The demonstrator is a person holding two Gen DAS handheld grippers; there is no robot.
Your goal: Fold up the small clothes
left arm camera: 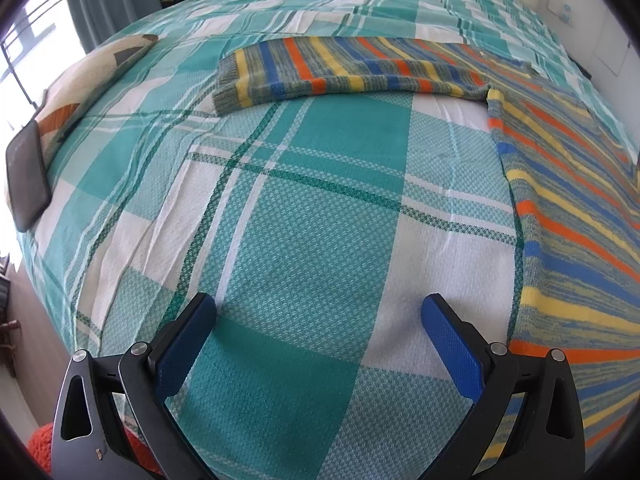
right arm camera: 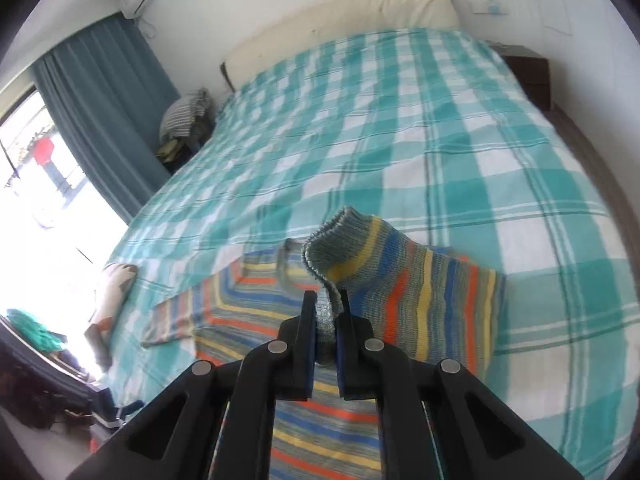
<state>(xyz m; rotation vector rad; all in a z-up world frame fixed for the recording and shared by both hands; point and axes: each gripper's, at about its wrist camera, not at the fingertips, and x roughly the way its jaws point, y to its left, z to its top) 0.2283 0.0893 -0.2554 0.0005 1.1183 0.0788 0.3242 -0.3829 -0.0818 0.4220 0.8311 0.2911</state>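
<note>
A small striped knit sweater (left arm camera: 568, 184), in blue, orange, yellow and grey, lies spread on the teal plaid bedspread (left arm camera: 304, 208). One sleeve (left arm camera: 340, 72) stretches flat to the left in the left wrist view. My left gripper (left arm camera: 319, 308) hovers open over bare bedspread, left of the sweater's body, nothing between its blue pads. In the right wrist view my right gripper (right arm camera: 326, 298) is shut on the cuff of the other sleeve (right arm camera: 400, 276), which is lifted off the bed and bent over the sweater's body (right arm camera: 256, 292).
A dark phone-like slab (left arm camera: 26, 176) and a patterned cushion (left arm camera: 88, 80) lie near the bed's left edge. A pile of clothes (right arm camera: 186, 114) sits by the blue curtain (right arm camera: 104, 116). A cream headboard (right arm camera: 344, 12) and a dark nightstand (right arm camera: 528, 72) stand beyond.
</note>
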